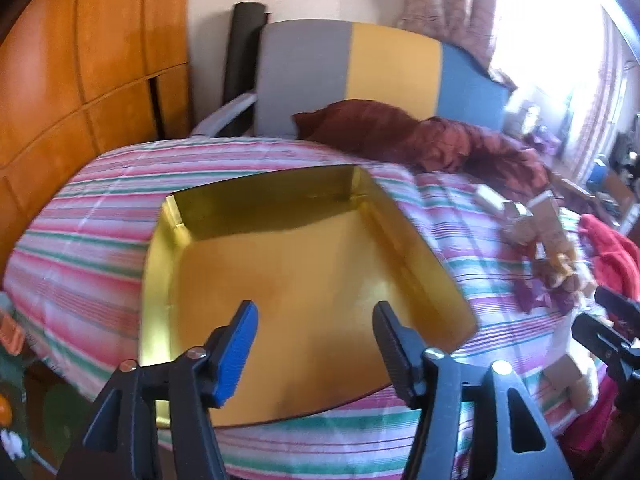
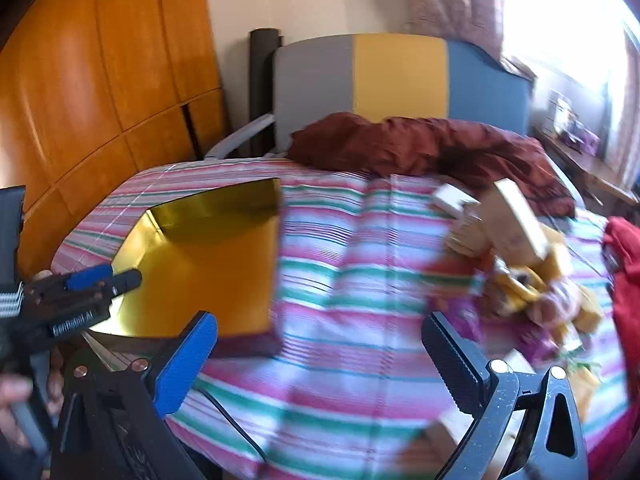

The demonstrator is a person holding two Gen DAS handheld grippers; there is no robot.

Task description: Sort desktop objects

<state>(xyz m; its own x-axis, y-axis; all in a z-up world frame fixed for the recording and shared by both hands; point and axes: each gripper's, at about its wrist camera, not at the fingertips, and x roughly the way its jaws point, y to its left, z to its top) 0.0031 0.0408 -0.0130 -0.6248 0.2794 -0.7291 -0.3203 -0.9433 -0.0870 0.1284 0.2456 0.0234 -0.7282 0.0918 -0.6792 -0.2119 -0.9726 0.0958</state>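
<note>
Lying to the right of the gold tray [image 2: 208, 276], the pile [image 2: 516, 264] of small boxes and packets is the matter the coming move turns on. The right tongs [image 2: 320, 356] hang over bare bedspread between tray and pile, jaws at their widest and nothing between them. The pile sits ahead and to the right of these tongs, near but not touching. The left tongs [image 1: 316, 348] hover over the tray's near end, jaws about half open and empty; from that view the pile [image 1: 548, 248] lies well off to the right, past the tray's right wall. The right hand is judged the nearer to the pile.

One tan box [image 2: 516, 216] stands tilted on top of the heap, its long axis running from upper left to lower right in the right wrist view. A pale smaller box [image 2: 452, 200] lies just behind it. Blur makes the lower packets hard to tell apart; they appear yellow and purple.

The tray holds nothing; its long side runs away from the cameras, and its far wall [image 1: 272, 188] stands upright.

Surface: a bed with a striped spread [image 2: 352, 240], soft and uneven. A dark red quilt [image 2: 420, 144] is bunched at the head, before a grey, yellow and blue headboard [image 2: 400, 76]. A wooden wardrobe [image 2: 100, 80] stands left; a bright window [image 2: 560, 12] right. Red cloth [image 2: 624, 272] lies at the right edge.
</note>
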